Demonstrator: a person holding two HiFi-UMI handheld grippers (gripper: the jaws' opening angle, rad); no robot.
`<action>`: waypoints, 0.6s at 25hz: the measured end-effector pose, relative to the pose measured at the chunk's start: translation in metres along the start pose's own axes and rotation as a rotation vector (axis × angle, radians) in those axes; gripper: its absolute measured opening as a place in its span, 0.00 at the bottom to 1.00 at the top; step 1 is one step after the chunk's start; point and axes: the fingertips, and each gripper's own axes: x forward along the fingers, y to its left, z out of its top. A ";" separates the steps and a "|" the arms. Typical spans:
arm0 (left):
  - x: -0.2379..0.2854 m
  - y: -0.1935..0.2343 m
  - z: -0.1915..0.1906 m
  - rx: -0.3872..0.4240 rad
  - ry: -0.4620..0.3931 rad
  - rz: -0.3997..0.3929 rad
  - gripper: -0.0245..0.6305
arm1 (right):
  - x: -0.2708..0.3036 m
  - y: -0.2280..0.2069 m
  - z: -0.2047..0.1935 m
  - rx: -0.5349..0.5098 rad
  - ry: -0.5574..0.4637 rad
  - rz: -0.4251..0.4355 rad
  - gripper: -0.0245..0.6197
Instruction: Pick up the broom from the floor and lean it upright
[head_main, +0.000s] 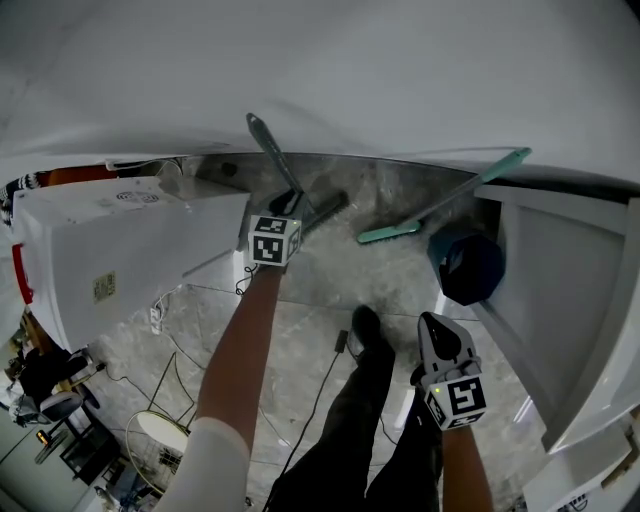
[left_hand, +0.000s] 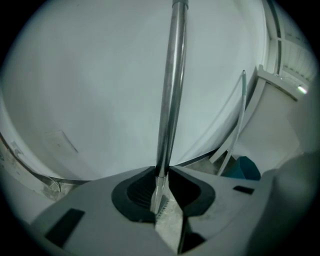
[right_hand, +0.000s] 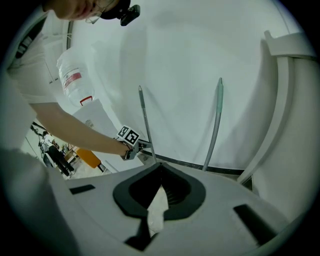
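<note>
Standing upright close to the white wall (head_main: 400, 80), the broom (head_main: 267, 145) rises from the marbled floor (head_main: 400, 275) with its dark head (head_main: 325, 210) down. A green brush (head_main: 450, 199) leans to its right, beside a dark blue object (head_main: 470, 268). My left tool (head_main: 292, 200) is clamped on the broom's metal handle. My right tool (head_main: 432, 322) hangs well apart, jaws narrow with nothing between them.
</note>
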 end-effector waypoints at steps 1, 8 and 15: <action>0.000 0.002 0.002 -0.001 -0.001 -0.001 0.15 | 0.000 0.000 -0.001 0.000 0.000 0.000 0.04; 0.002 0.014 0.011 0.007 -0.012 -0.015 0.15 | 0.007 0.005 -0.009 -0.006 0.011 0.006 0.04; -0.001 0.017 0.027 0.016 -0.034 -0.026 0.26 | 0.009 0.012 -0.003 -0.028 0.021 0.021 0.04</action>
